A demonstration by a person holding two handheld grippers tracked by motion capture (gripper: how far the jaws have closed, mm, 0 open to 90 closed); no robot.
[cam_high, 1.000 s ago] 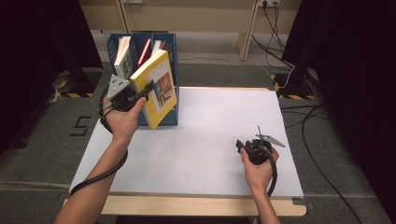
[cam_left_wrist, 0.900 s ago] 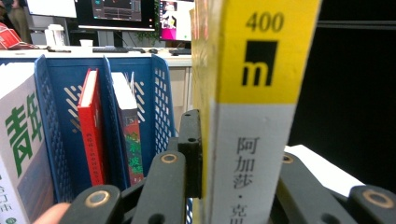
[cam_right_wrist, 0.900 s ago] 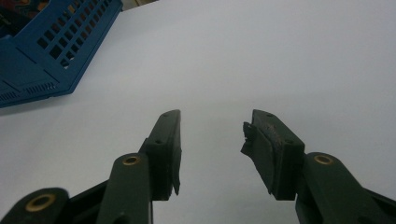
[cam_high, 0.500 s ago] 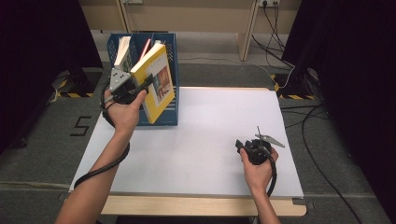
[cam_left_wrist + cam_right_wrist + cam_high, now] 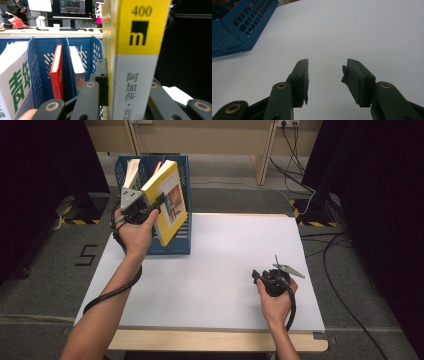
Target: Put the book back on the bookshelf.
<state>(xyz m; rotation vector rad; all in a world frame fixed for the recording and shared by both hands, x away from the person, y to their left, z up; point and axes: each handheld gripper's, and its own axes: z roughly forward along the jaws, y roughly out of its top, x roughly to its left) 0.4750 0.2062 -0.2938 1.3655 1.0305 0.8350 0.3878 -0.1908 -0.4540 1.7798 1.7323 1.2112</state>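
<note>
White table (image 5: 220, 270), blue rack (image 5: 176, 247) at its far-left corner. My left gripper (image 5: 150, 206) is clamped on the yellow book (image 5: 170, 202), held tilted above the rack's right slot. Right gripper (image 5: 265, 279) rests on the table, jaws apart, nothing in them. To seat it well, I square the book upright, line it up with the free slot right of the red book (image 5: 57, 72), then lower it straight. Slot width is hard to judge from here, probably enough.
</note>
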